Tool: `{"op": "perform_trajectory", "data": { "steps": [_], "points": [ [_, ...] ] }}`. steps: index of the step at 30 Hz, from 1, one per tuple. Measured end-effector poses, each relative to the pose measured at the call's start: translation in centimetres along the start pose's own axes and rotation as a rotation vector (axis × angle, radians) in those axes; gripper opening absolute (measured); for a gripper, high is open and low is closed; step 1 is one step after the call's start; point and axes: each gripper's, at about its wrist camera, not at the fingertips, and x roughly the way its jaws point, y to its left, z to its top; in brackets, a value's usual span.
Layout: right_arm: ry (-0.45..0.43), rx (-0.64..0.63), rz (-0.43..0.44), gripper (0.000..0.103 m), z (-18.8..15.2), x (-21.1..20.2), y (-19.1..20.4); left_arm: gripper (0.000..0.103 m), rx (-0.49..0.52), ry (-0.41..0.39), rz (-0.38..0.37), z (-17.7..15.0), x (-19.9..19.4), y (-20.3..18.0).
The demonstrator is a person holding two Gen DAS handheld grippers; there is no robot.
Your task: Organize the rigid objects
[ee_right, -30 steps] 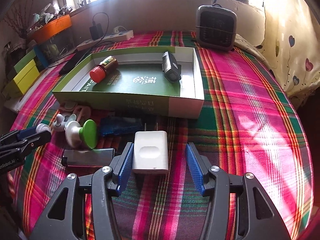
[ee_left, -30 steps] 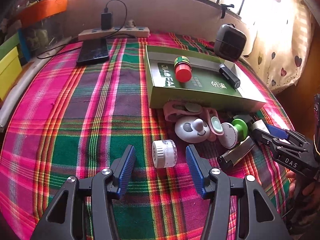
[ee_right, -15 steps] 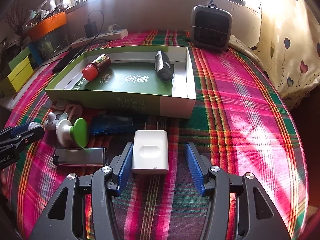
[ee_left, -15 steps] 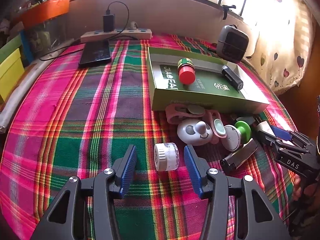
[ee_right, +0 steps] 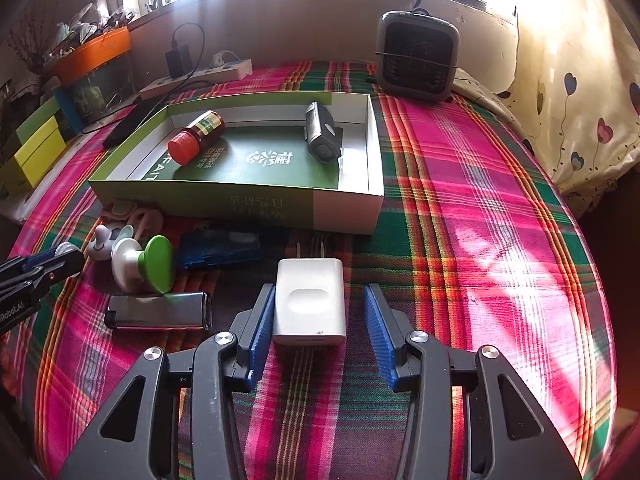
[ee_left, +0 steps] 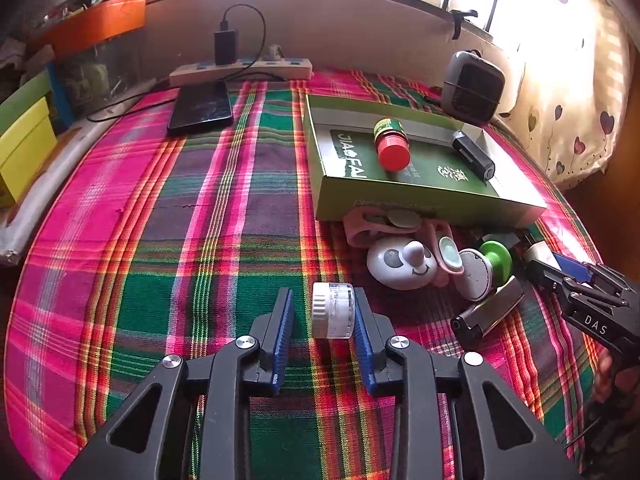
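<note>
Left tool (ee_left: 323,334) jaws apart around small clear jar (ee_left: 333,310) with white ribbed cap, lying on its side on plaid table (ee_left: 160,240); right pad touching or just beside the jar, left pad apart from it. Right tool (ee_right: 316,334) jaws apart around white charger plug (ee_right: 309,306), prongs pointing far; left pad just beside the plug, right pad clear of it. Green box tray (ee_right: 200,196) sits far of both tools, holding red-capped bottle (ee_right: 196,136) on its side and black device (ee_right: 320,136). Just near of the tray: pink strap item (ee_left: 384,224), white round toy (ee_left: 400,264), green-and-white knob (ee_right: 146,264), blue case (ee_right: 216,246), dark lighter (ee_right: 160,312). Far left: black phone (ee_left: 202,106), power strip (ee_left: 240,70) with a charger plugged in. Grey heater (ee_right: 416,60) far right of the tray.
</note>
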Motion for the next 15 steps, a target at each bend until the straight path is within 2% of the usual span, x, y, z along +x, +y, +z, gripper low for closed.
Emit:
{"op": "perform_trajectory", "data": {
  "steps": [7, 15],
  "points": [
    [-0.003, 0.005, -0.003, 0.034, 0.01, -0.06, -0.19, 0.019, -0.003, -0.002, 0.01, -0.07, 0.0, 0.11],
    [-0.005, 0.012, 0.005, 0.034, -0.01, -0.07, -0.29, 0.019, -0.001, -0.003, 0.011, -0.08, -0.03, 0.12]
  ]
}}
